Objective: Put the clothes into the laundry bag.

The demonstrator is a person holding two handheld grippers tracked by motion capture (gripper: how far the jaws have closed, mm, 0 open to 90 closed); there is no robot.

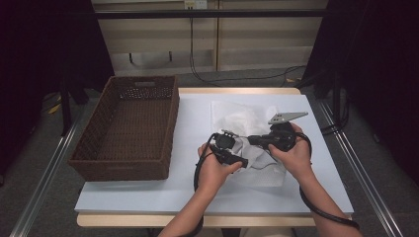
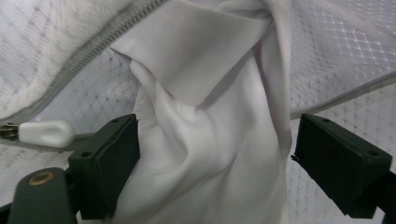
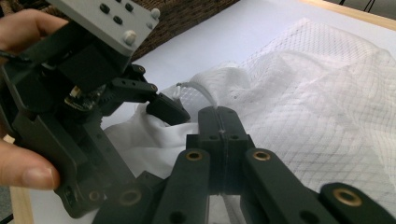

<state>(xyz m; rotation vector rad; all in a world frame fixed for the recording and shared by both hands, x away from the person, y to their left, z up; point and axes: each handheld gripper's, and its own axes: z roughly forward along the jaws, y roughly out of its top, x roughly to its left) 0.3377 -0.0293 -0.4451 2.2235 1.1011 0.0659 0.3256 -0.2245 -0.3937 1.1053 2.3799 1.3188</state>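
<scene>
Mesh laundry bag (image 1: pixel 247 121) lies mid-table right of the wicker basket (image 1: pixel 129 129), long axis running away from the person. Right gripper (image 3: pixel 219 122) pinches its zipper edge, jaws together; left gripper (image 2: pixel 215 154) gapes around white cloth (image 2: pixel 205 140) at the bag's mouth

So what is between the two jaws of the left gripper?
White cloth coming out of the mesh bag; the left gripper view shows its jaws standing apart around it.
</scene>
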